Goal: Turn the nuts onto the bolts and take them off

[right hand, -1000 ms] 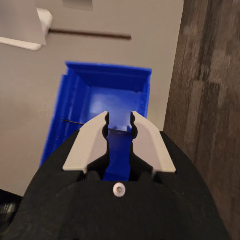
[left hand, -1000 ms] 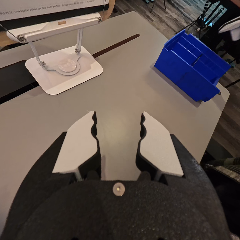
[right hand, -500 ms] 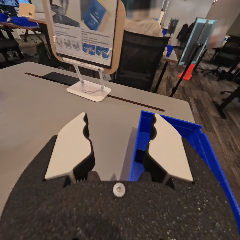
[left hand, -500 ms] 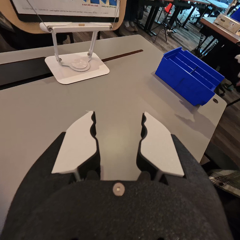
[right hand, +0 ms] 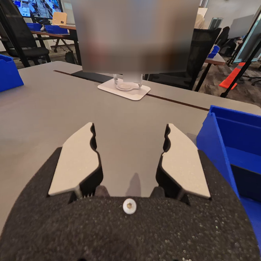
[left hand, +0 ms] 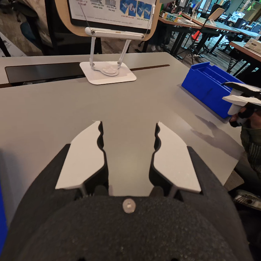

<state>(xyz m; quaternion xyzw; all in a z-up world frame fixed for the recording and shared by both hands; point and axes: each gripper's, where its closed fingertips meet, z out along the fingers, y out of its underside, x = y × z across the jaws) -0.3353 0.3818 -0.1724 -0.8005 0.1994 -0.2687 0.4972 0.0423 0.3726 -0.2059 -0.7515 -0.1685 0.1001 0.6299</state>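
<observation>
No nuts or bolts show in either view. My left gripper (left hand: 129, 122) is open and empty, held above the bare grey table (left hand: 127, 101). My right gripper (right hand: 130, 125) is open wider and empty, also above the grey table (right hand: 70, 113). It shows again at the right edge of the left wrist view (left hand: 242, 93), held by a hand next to a blue bin (left hand: 207, 86). The same blue bin (right hand: 240, 135) stands just right of my right gripper; what I see of its inside is bare blue plastic.
A white stand (left hand: 108, 74) at the table's back holds an instruction board (left hand: 110, 12); the stand also shows in the right wrist view (right hand: 124, 90). A second blue bin (right hand: 8, 76) sits at the far left. A dark slot (left hand: 42, 72) runs along the back. The table's right edge (left hand: 233, 166) is close.
Both grippers have tilted up from looking down to looking across the table. My right gripper has left the blue bin, moved left over the table and opened wide.
</observation>
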